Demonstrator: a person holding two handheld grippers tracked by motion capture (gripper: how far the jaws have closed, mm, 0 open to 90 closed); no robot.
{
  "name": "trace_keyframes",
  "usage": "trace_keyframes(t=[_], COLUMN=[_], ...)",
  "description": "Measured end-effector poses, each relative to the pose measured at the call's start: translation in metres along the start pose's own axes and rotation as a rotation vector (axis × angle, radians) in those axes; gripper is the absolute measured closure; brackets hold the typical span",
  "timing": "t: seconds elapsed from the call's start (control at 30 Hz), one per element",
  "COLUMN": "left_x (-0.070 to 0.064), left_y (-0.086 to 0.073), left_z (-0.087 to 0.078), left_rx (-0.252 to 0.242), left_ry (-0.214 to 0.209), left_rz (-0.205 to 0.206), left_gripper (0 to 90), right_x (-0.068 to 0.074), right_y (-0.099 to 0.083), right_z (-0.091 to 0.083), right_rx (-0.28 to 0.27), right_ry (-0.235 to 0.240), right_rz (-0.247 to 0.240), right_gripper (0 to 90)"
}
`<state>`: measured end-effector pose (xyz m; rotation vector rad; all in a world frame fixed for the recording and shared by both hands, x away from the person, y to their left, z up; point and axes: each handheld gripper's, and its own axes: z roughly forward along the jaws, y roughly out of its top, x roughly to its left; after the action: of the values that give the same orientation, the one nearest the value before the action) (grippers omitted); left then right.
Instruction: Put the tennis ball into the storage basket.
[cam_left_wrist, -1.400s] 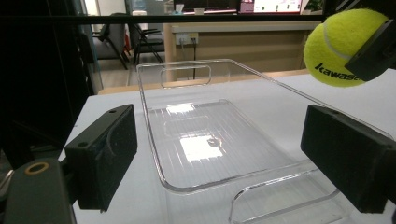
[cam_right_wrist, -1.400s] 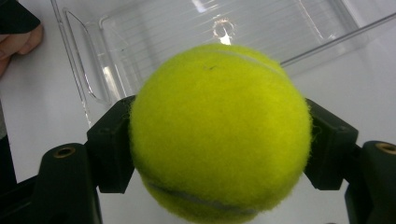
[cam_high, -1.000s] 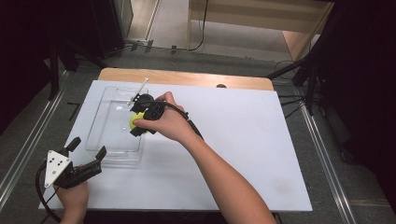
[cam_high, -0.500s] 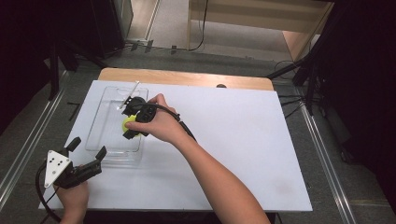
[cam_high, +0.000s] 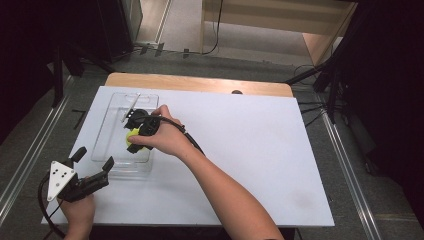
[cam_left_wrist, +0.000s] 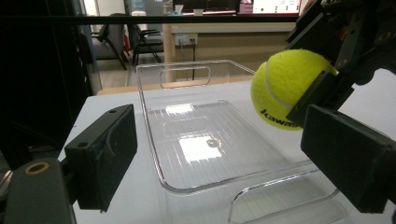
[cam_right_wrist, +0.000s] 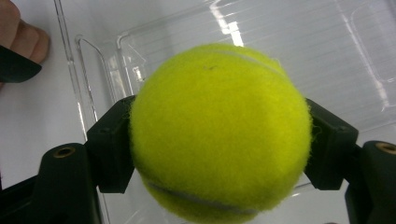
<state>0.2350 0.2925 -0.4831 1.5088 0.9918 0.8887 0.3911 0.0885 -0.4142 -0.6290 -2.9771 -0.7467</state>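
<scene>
the right claw is clenched on the tennis ball, one jaw on each side, and the ball hangs above the clear tray, not touching its floor. over the last second the ball has travelled from the tray's right edge inward toward its middle. judgement: carry nearly done; lowering and release remain. the left claw rests just outside the tray's near corner on the bench, jaws spread, holding nothing.
</scene>
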Motion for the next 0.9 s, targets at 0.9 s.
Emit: trace_keyframes(t=[0.9], left_x=[0.000], left_y=[0.000], left_z=[0.000], left_rx=[0.001], left_ry=[-0.003], left_rz=[-0.002], left_gripper=[11.3], right_x=[0.002], right_y=[-0.009], right_z=[-0.005], right_rx=[0.003], right_ry=[-0.090], right_rz=[-0.049], right_gripper=[8.9])
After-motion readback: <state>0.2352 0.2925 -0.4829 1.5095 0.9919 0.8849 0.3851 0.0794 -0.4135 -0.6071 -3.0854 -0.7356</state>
